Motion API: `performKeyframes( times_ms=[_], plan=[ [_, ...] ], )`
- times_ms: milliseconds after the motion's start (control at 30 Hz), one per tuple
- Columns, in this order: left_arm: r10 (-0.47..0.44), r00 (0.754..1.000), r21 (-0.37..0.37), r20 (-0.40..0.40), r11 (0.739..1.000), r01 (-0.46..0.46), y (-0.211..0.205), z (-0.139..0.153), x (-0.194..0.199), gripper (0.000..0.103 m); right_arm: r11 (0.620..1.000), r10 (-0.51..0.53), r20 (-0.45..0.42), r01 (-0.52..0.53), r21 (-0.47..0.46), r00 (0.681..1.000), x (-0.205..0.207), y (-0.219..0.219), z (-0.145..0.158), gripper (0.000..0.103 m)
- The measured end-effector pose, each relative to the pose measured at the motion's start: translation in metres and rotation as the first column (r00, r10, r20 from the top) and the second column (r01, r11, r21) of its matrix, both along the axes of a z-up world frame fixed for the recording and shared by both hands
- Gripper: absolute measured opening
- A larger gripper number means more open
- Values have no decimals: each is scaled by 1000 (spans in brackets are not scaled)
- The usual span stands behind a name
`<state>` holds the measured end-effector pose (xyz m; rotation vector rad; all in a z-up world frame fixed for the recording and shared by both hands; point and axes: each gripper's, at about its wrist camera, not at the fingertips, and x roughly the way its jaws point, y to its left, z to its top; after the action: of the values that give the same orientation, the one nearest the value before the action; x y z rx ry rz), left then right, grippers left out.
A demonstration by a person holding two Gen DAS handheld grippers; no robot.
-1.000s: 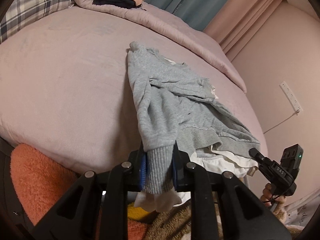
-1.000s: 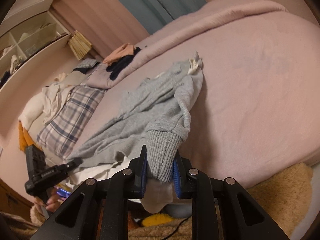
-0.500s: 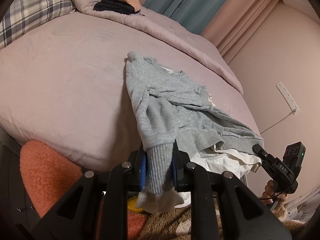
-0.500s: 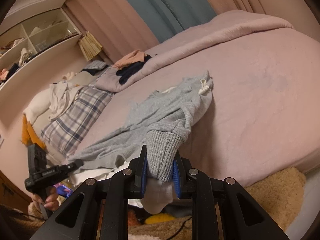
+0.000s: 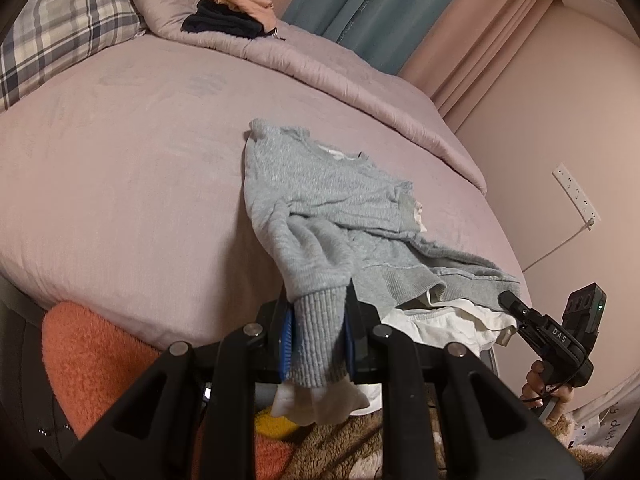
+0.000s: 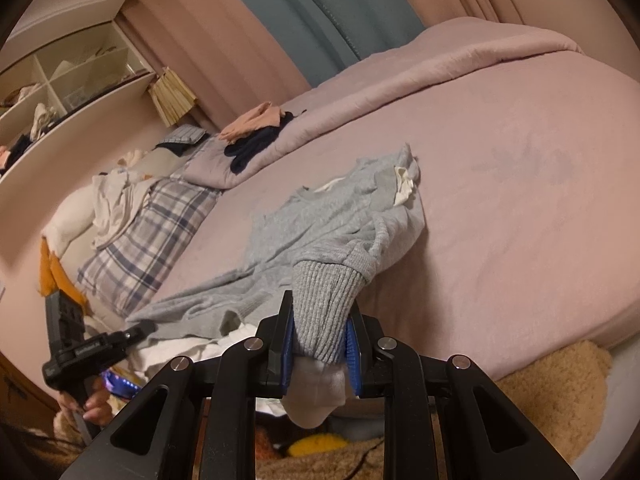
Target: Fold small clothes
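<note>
A grey sweatshirt (image 5: 320, 188) with a white inner layer lies spread on the pink bed (image 5: 120, 168), its sleeves trailing over the near edge. My left gripper (image 5: 318, 320) is shut on one ribbed grey cuff, and white fabric hangs below the pads. In the right wrist view the same sweatshirt (image 6: 320, 216) runs back from my right gripper (image 6: 320, 332), which is shut on the other ribbed cuff. Each gripper shows in the other's view: the right gripper (image 5: 510, 300) at the garment's far end, the left gripper (image 6: 144, 328) at the low left, each held by a hand.
A plaid pillow (image 5: 60, 28) and a pile of dark and peach clothes (image 5: 232, 12) sit on the folded duvet at the bed's far side. An orange fluffy throw (image 5: 92, 360) and a tan fluffy blanket (image 6: 552, 392) lie below the bed edge. Shelves (image 6: 60, 92) line the wall.
The left gripper has risen slightly with its cuff, so the bed edge sits lower in its view. Both grips on the cuffs are unchanged.
</note>
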<state>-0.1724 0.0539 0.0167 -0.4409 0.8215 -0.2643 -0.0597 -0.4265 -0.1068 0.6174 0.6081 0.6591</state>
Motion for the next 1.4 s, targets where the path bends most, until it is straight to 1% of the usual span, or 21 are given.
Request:
performKeyframes(
  times_ms=[133, 367, 667, 767, 900, 1033, 1400],
  plan=[
    [-3, 1000, 14, 9, 1000, 3, -2, 2, 5, 20, 1000, -11, 8, 11, -11, 1000, 3, 2, 3, 23],
    [5, 1000, 1, 5, 1000, -5, 0, 0, 12, 20, 1000, -20, 6, 20, -14, 1000, 8, 2, 7, 23],
    [16, 999, 6, 30, 1000, -16, 1, 3, 20, 20, 999, -32, 29, 33, -35, 999, 16, 5, 14, 23],
    [17, 1000, 0, 25, 1000, -17, 2, 1, 22, 20, 999, -34, 30, 35, -39, 999, 18, 6, 15, 23],
    [23, 1000, 15, 19, 1000, -23, 0, -1, 24, 20, 998, -34, 33, 35, -44, 999, 21, 7, 17, 23],
    [27, 1000, 12, 12, 1000, -28, -1, -2, 26, 20, 998, -35, 31, 36, -42, 999, 22, 8, 17, 23],
    [22, 1000, 13, 19, 1000, -22, -2, -1, 28, 20, 997, -41, 36, 43, -57, 999, 34, 12, 22, 23]
  ],
)
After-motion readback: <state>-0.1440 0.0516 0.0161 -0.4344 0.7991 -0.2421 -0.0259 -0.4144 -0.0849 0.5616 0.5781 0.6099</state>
